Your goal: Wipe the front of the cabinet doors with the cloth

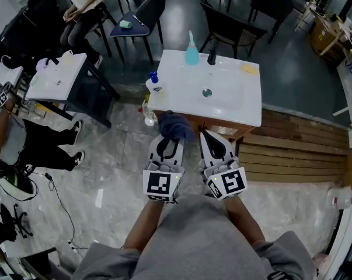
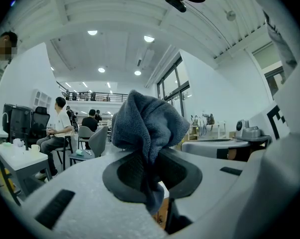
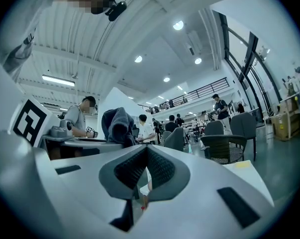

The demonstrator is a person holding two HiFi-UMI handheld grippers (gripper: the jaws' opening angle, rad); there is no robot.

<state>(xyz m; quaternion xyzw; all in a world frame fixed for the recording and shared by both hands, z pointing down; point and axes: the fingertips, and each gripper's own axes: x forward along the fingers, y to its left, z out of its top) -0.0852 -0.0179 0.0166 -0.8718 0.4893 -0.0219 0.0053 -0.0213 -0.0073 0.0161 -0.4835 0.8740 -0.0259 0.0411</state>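
A dark blue cloth (image 1: pixel 176 126) bulges out of my left gripper (image 1: pixel 170 140), which is shut on it just in front of the cabinet (image 1: pixel 227 132) under the white sink top (image 1: pixel 246 101). In the left gripper view the cloth (image 2: pixel 147 128) is bunched upward between the jaws of the left gripper (image 2: pixel 150 169) and hangs a little below them. My right gripper (image 1: pixel 207 135) is level beside it, a short way to the right, shut and holding nothing. Through the right gripper view the cloth (image 3: pixel 117 125) shows to the left of the right gripper (image 3: pixel 146 169). The cabinet doors themselves are mostly hidden below the sink top.
On the sink top stand a blue-capped soap bottle (image 1: pixel 154 86), a teal bottle (image 1: pixel 191 54), a dark tap (image 1: pixel 211 56) and a yellow sponge (image 1: pixel 249 69). Wooden slats (image 1: pixel 292 150) lie to the right. A white table (image 1: pixel 56 77), chairs and seated people are to the left.
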